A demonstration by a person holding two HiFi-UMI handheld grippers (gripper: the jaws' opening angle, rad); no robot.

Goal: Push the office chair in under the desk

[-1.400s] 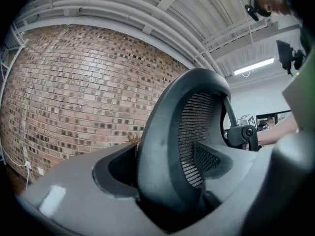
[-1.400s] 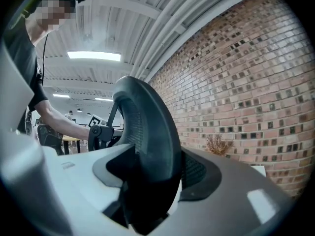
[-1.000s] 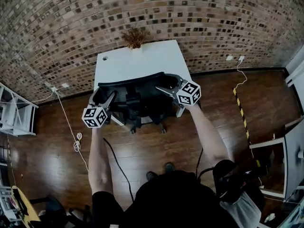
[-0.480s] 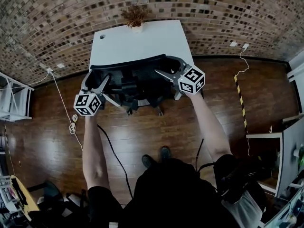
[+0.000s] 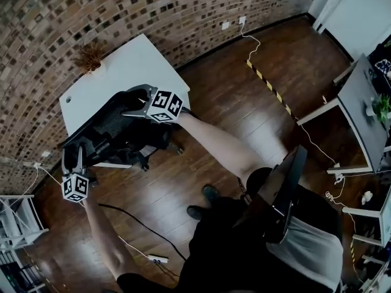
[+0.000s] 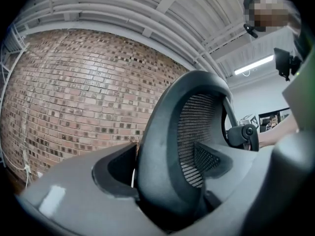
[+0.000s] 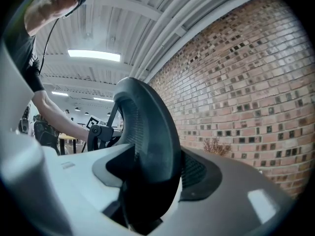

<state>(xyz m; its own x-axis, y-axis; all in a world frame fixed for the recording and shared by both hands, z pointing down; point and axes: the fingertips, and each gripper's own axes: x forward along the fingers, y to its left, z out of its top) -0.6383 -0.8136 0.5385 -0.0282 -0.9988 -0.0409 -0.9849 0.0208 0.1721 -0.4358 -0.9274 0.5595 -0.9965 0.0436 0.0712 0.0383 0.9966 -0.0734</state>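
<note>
The black mesh office chair (image 5: 107,130) stands at the near edge of the white desk (image 5: 128,63), backrest toward me and its wheeled base (image 5: 142,162) on the wood floor. My left gripper (image 5: 72,156) holds the backrest's left rim, and my right gripper (image 5: 133,101) holds its upper right rim. In the left gripper view the curved backrest (image 6: 189,132) fills the gap of the left gripper (image 6: 167,168). In the right gripper view the backrest edge (image 7: 147,127) sits wedged in the right gripper (image 7: 152,168). Both are shut on it.
A dried plant (image 5: 88,57) stands on the desk's far edge against the brick wall (image 5: 153,11). A cable and power strip (image 5: 156,260) lie on the floor by my feet. Striped tape (image 5: 269,81) crosses the floor; another desk (image 5: 360,102) stands right, white shelving (image 5: 18,215) left.
The head view has swung round, so desk and chair now sit at the upper left and look turned. Both grippers keep their hold on the backrest, which stands closer to the desk.
</note>
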